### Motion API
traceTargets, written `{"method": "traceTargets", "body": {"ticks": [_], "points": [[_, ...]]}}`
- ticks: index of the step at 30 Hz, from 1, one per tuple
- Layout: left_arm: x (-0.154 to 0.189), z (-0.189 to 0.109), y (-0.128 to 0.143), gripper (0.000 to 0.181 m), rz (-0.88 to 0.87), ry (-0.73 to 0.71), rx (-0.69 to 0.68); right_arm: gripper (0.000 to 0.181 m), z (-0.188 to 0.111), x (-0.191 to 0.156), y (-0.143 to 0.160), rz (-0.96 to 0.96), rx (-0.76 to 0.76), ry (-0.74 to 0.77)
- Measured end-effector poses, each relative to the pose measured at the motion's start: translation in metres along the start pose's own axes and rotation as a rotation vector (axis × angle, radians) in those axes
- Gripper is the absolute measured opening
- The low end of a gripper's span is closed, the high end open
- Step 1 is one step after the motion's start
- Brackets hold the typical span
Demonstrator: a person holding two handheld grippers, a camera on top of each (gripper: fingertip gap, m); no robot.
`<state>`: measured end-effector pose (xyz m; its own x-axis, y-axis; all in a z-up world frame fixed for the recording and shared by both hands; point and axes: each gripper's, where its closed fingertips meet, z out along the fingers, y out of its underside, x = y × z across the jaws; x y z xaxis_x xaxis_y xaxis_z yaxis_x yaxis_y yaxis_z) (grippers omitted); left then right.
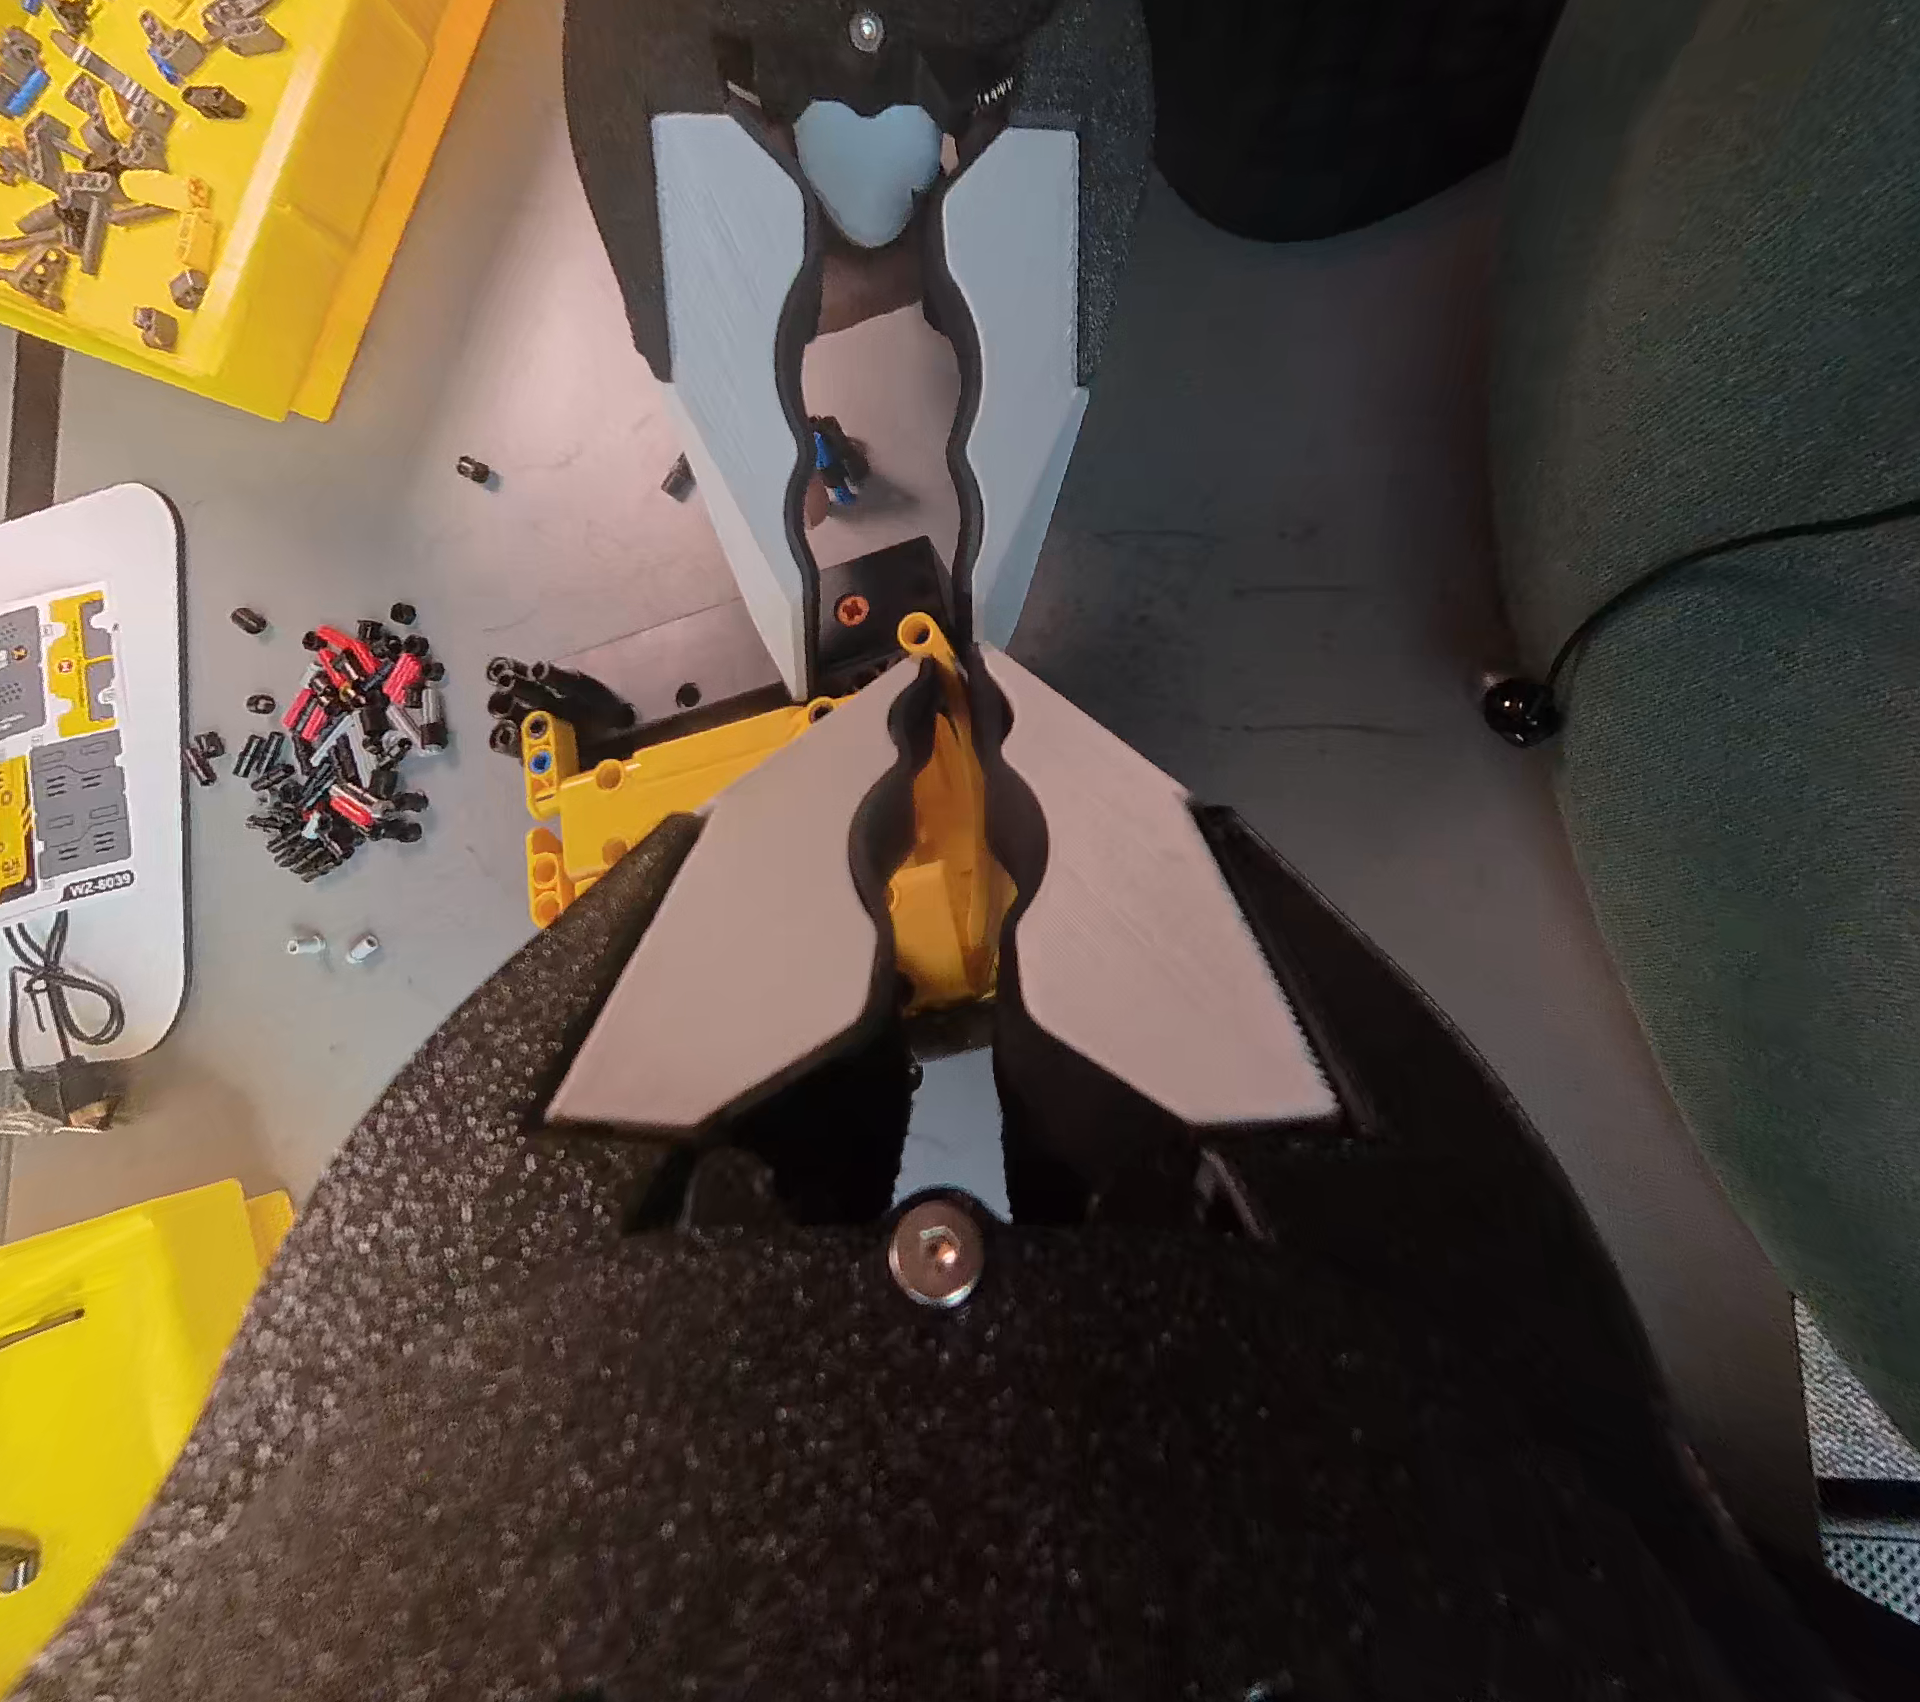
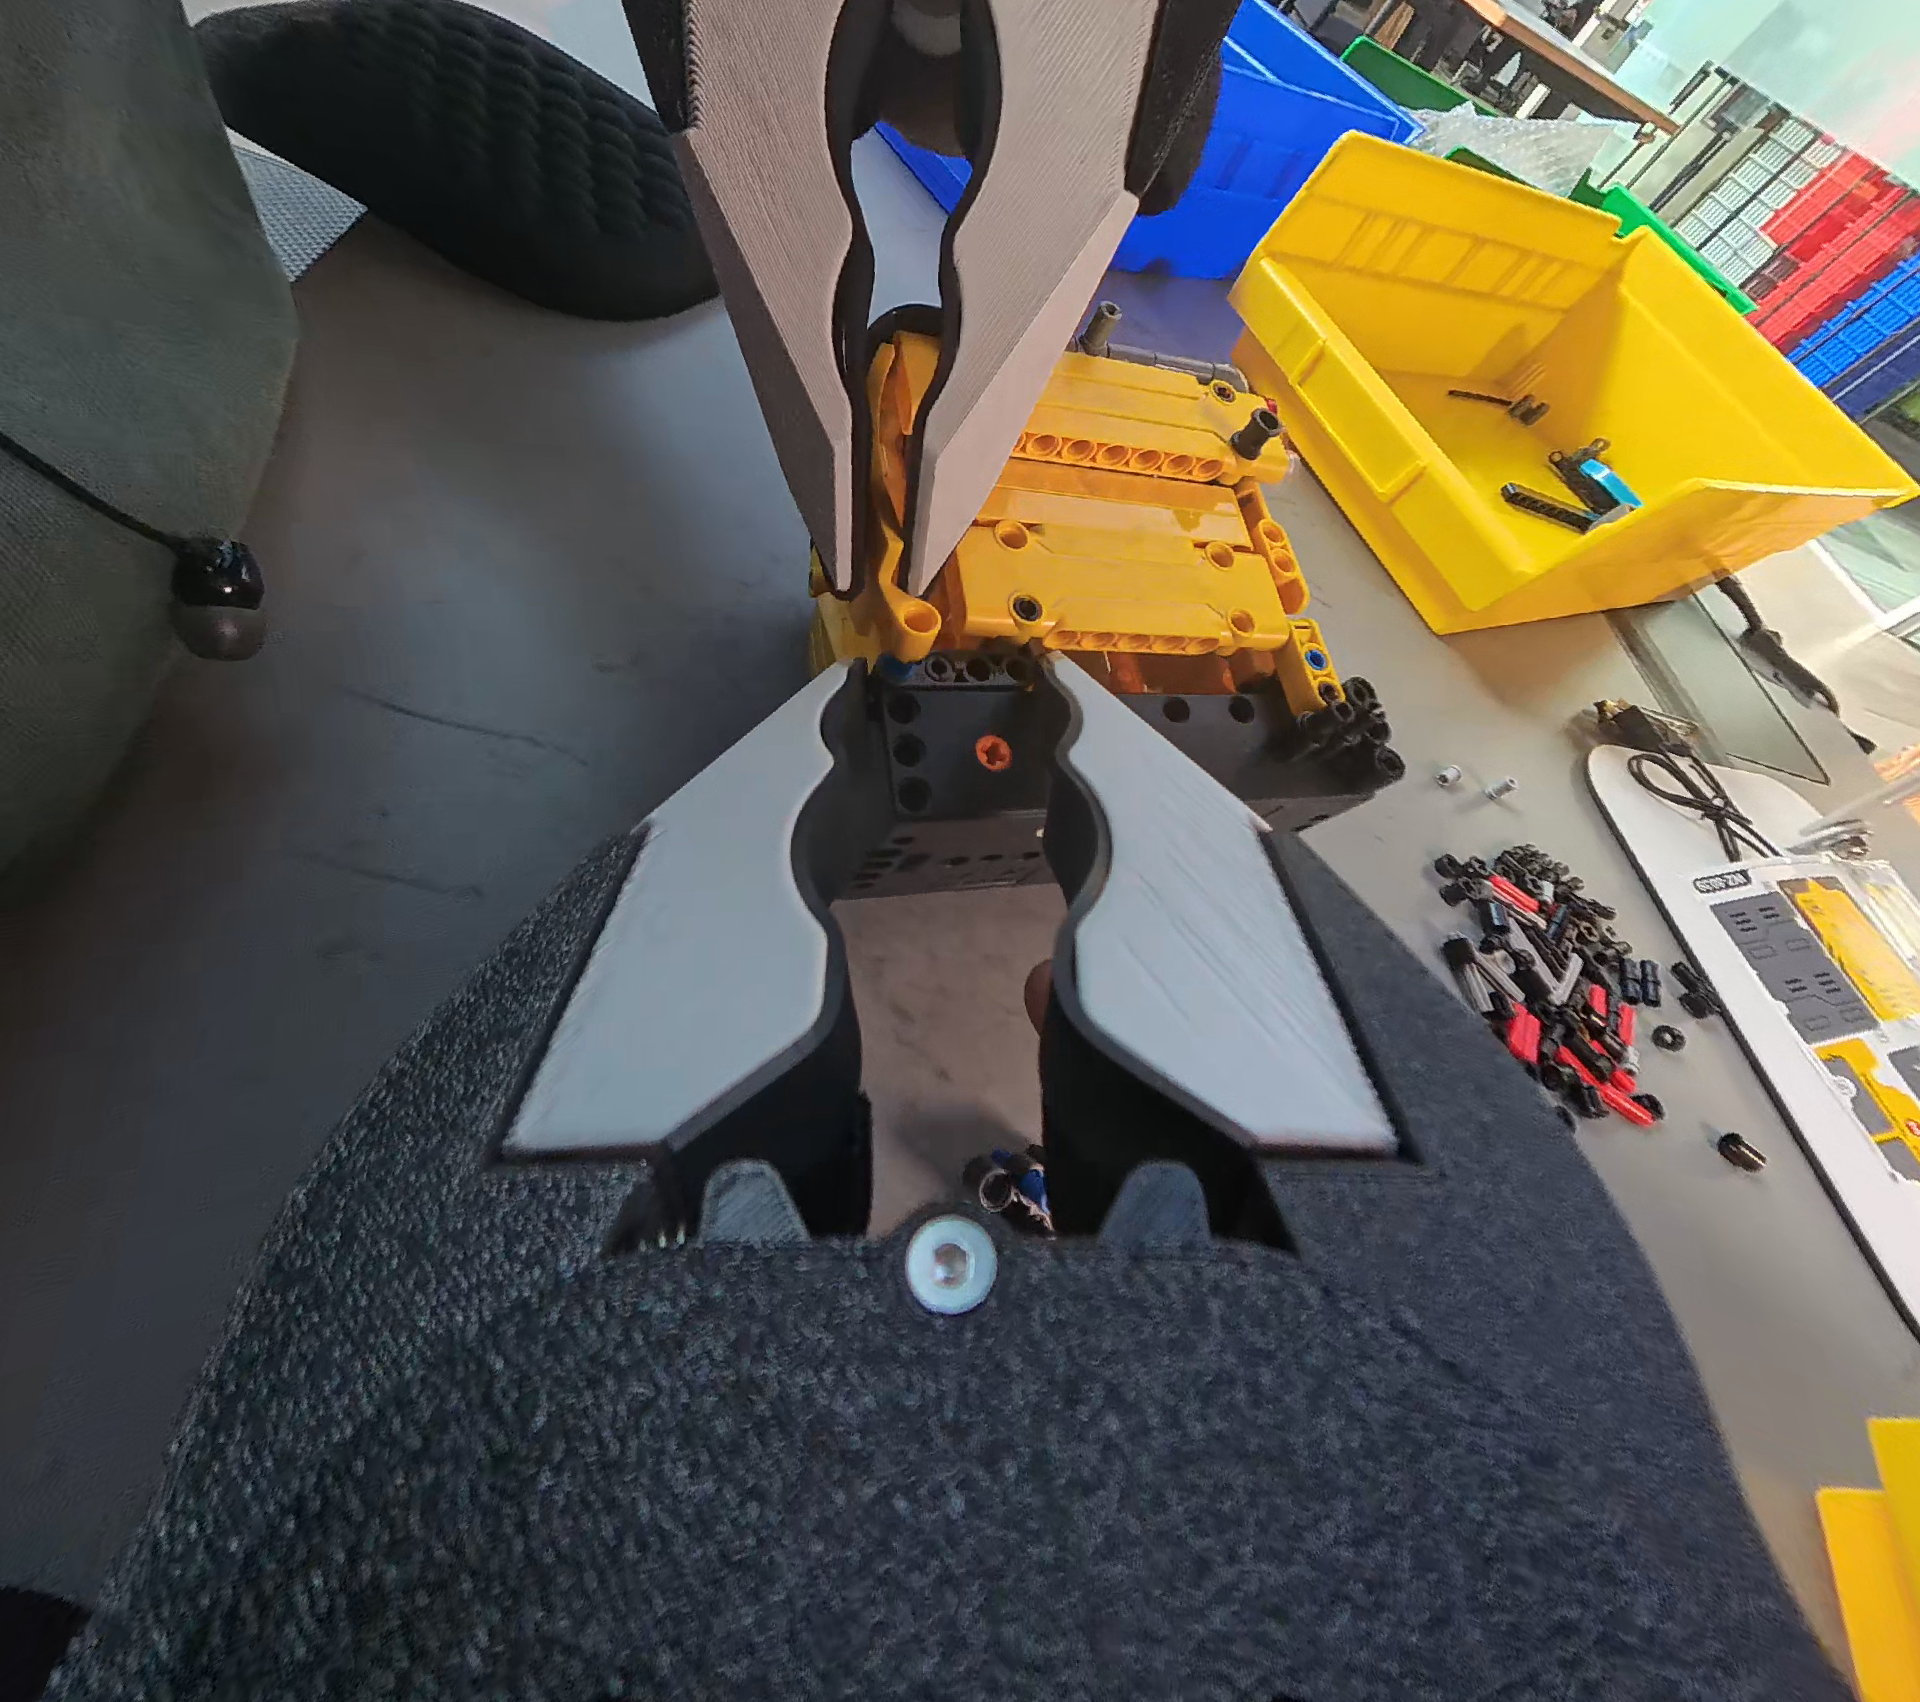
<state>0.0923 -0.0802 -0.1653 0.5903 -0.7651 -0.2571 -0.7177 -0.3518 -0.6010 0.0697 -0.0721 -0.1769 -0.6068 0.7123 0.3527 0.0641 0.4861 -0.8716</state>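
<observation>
Two grippers: left gripper (image 1: 951,696), right gripper (image 2: 951,696). One yellow-and-black brick model (image 2: 1101,551). Two loose grey pins (image 2: 1470,783). One sticker sheet (image 1: 73,717). One pile of black, red, grey pins (image 2: 1548,977), too many to count. In the right wrist view, one yellow bin (image 2: 1538,395), one blue bin (image 2: 1247,166).

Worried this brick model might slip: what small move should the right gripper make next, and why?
Probably close the fingers of the right gripper onto the black block. They flank it, but firm contact is unclear, while the left gripper is shut on the model's yellow beam, so only that end looks surely held.
</observation>
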Motion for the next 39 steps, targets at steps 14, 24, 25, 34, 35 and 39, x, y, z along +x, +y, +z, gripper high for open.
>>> {"method": "traceTargets", "body": {"ticks": [14, 24, 25, 34, 35, 39], "points": [[0.009, -0.004, 0.007, 0.005, 0.089, 0.042, -0.109, 0.031, 0.009, -0.008, -0.003, -0.01, -0.015, -0.001], [0.004, -0.035, 0.004, 0.036, -0.151, -0.004, 0.205, 0.031, 0.01, -0.006, -0.006, -0.068, -0.112, -0.046], [-0.004, -0.043, 0.008, 0.04, -0.196, -0.021, 0.241, 0.031, 0.01, -0.007, -0.006, -0.082, -0.116, -0.054], [-0.045, -0.038, 0.053, 0.089, -0.675, 0.064, 0.288, 0.031, 0.01, -0.011, -0.008, -0.193, -0.171, -0.068], [-0.041, -0.032, 0.057, 0.09, -0.651, 0.065, 0.227, 0.031, 0.01, -0.011, -0.008, -0.197, -0.181, -0.066], [-0.029, -0.025, 0.055, 0.079, -0.691, 0.165, 0.191, 0.031, 0.011, -0.01, -0.006, -0.181, -0.218, -0.053]]}}
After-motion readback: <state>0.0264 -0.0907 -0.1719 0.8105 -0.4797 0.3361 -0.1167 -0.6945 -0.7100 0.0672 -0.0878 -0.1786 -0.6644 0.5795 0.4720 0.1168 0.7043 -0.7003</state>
